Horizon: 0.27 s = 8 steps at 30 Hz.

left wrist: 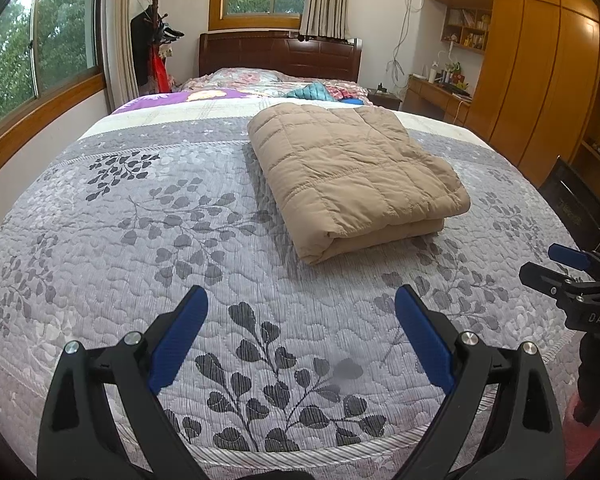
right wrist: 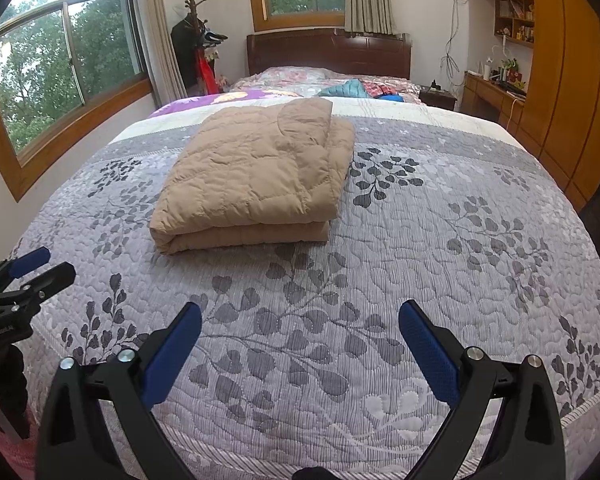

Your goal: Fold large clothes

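Tan quilted garment [left wrist: 352, 176], folded into a thick rectangle, lies on the bed's grey leaf-print cover [left wrist: 148, 216], well in from the foot edge; in the left wrist view the left gripper [left wrist: 300, 332] hangs level over that edge with its blue fingers [left wrist: 180, 336] spread wide and empty, the right gripper [left wrist: 556, 272] beside it at the right. In the right wrist view the right gripper [right wrist: 300, 344] is likewise held low, fingers [right wrist: 428, 352] wide apart, gripping nothing, the garment [right wrist: 256, 176] ahead to its left.
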Motion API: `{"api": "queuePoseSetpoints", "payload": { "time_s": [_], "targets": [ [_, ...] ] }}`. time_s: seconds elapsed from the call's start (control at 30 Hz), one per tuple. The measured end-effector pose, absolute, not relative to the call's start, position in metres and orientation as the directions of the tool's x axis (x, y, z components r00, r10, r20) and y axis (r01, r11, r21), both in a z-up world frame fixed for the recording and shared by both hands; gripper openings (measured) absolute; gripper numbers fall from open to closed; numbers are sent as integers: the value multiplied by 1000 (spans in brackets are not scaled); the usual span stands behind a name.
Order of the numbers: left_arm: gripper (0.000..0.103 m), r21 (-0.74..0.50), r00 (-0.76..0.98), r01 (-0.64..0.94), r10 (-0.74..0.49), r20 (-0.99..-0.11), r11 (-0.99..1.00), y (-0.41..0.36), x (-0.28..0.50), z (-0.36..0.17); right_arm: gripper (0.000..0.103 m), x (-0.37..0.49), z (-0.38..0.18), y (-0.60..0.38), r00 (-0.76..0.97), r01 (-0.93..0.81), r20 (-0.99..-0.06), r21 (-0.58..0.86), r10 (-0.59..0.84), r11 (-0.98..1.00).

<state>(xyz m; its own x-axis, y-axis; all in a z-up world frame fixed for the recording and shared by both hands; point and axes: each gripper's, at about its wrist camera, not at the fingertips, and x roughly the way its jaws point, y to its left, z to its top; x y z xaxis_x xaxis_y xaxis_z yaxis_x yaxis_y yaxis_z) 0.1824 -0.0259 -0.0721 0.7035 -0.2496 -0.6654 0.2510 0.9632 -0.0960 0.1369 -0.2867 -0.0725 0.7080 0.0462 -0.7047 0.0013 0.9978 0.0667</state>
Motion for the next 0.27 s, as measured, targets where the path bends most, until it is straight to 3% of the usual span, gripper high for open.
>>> {"api": "queuePoseSetpoints", "payload": {
  "time_s": [0.27],
  "targets": [
    [94, -97, 700, 253, -251, -668, 963, -24, 185, -73, 99, 138, -73, -288, 708, 0, -705, 66, 47, 998]
  ]
}}
